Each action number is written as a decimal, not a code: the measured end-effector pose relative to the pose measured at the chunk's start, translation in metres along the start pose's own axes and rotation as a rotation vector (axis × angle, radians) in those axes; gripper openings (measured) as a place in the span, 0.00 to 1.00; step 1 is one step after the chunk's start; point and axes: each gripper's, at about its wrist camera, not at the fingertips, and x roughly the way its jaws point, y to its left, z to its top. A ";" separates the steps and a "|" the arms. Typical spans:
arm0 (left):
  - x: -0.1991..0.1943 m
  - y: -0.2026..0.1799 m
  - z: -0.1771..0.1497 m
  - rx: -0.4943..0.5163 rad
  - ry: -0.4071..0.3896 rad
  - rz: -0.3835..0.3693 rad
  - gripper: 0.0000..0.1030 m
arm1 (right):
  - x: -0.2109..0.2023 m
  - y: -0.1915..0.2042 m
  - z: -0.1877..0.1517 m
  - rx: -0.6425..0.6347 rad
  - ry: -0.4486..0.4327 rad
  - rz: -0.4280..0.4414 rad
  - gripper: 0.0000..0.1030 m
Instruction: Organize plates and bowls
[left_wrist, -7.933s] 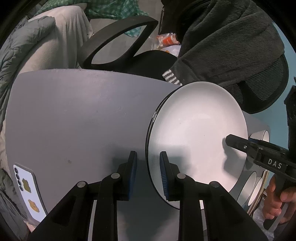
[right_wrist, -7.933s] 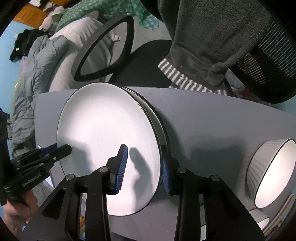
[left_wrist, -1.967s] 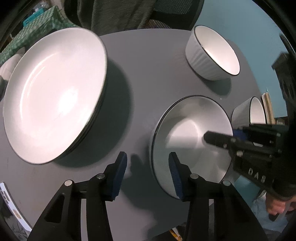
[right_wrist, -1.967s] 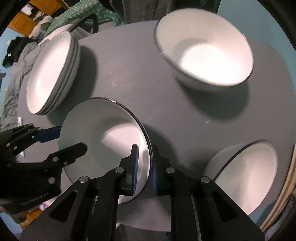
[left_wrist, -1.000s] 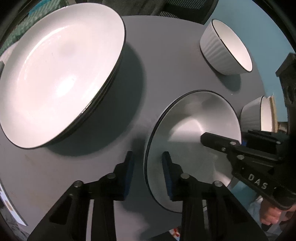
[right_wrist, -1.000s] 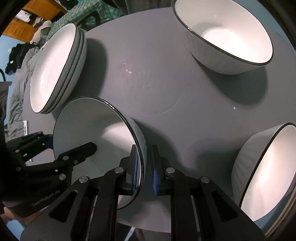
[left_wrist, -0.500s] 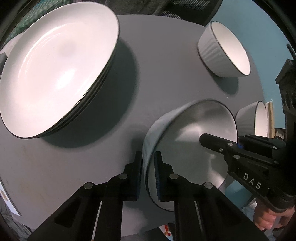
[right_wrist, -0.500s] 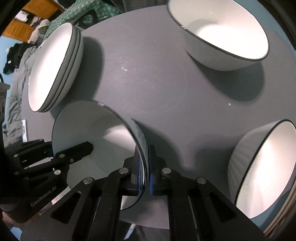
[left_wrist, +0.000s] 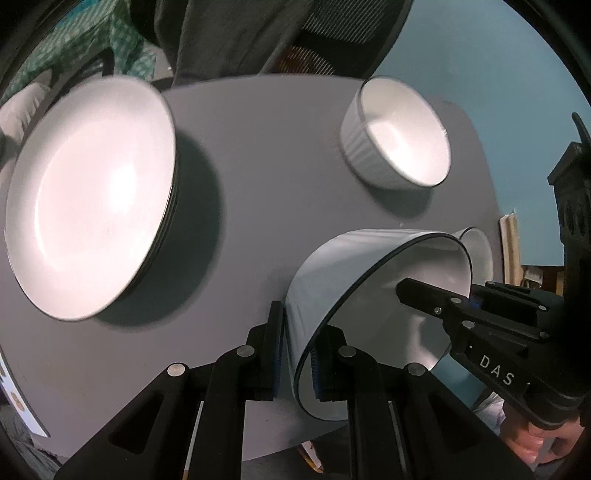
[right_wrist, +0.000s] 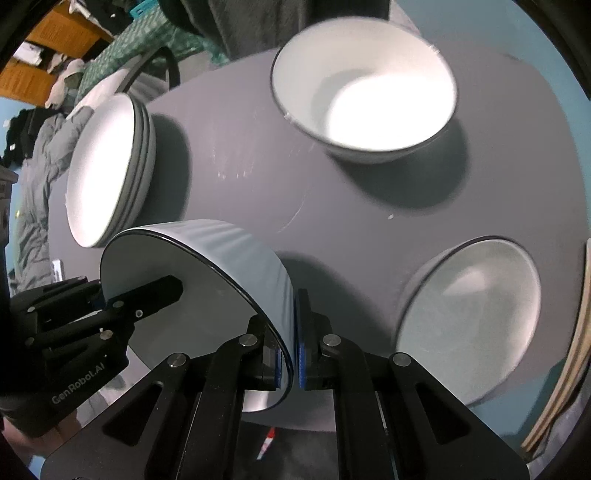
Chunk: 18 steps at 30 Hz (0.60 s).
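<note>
White ribbed ceramic, dark-rimmed: that is the bowl (left_wrist: 373, 306) you hold clear of the round grey table (left_wrist: 266, 155), your left gripper (left_wrist: 295, 354) clamped on its left wall and your right gripper (right_wrist: 291, 350) clamped on the opposite wall. Two matching bowls sit on your right-hand side: the near bowl (right_wrist: 469, 317) just beside your right gripper, the far bowl (right_wrist: 364, 88) beyond it. I judge the near one the shorter carry. The stack of white plates (left_wrist: 92, 199) lies well apart, leftward.

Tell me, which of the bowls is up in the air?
The ribbed bowl pinched by both claws, the left claw and the right claw on opposite sides of its rim. The other two bowls sit on the grey table.
</note>
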 end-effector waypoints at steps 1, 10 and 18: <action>-0.005 -0.003 0.004 0.004 -0.007 -0.002 0.12 | -0.003 -0.002 0.001 0.001 -0.002 -0.002 0.06; -0.037 0.000 0.038 0.032 -0.054 -0.020 0.12 | -0.017 -0.001 0.014 0.017 -0.048 -0.020 0.06; -0.020 -0.039 0.072 0.050 -0.076 -0.006 0.12 | -0.034 -0.021 0.041 0.021 -0.084 -0.040 0.06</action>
